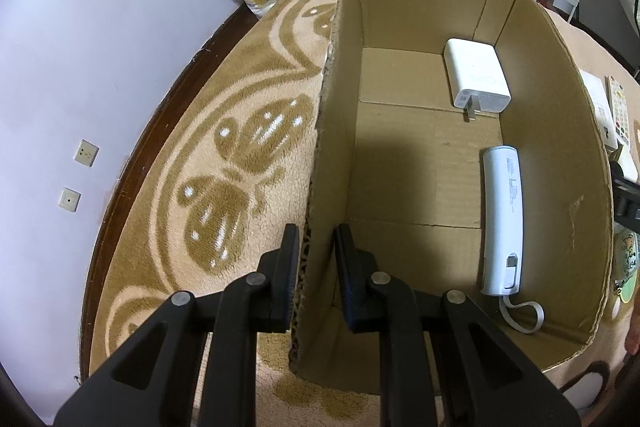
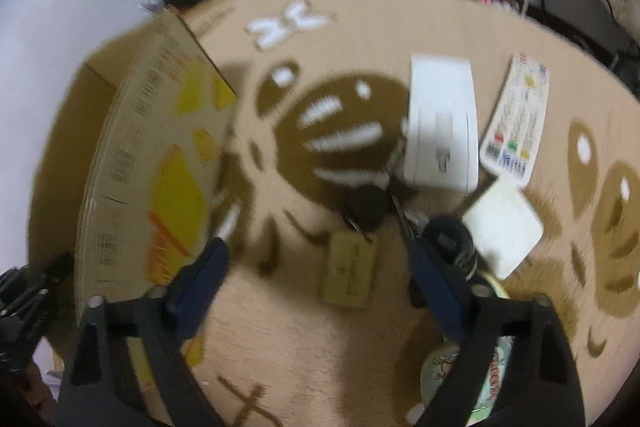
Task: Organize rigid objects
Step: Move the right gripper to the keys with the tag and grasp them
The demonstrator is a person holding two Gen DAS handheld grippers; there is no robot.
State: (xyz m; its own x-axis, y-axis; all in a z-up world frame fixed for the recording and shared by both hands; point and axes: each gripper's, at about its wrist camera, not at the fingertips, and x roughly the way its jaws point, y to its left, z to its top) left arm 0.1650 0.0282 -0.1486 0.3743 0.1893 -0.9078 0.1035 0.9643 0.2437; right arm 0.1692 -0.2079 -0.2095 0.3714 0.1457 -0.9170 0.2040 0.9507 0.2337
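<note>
Your left gripper (image 1: 316, 259) has its fingers (image 1: 290, 263) set either side of the near left wall of the cardboard box (image 1: 552, 131), one outside and one inside. They sit close to the cardboard, but you cannot tell whether they actually pinch it. Your right gripper (image 2: 320, 251) is spread wide and holds nothing.

The next piece to pack looks like the key bunch with its tan tag (image 2: 350, 269), lying on the patterned rug (image 2: 288, 339) straight ahead of the right fingers and roughly between them. The tag's long axis runs near to far, in line with the fingers, so the jaws would close across its narrow width. The right hand is clearly the nearer one; the box stands to its left.

Only the left wrist view looks into the box: a white charger (image 1: 476, 79) at the far right and a pale power bank (image 1: 504, 219) along the right wall, with bare floor on the left. Only the blurred right wrist view shows what waits on the rug: the keys, a white box (image 2: 442, 127), a remote (image 2: 516, 123) and a white square block (image 2: 502, 227).
</note>
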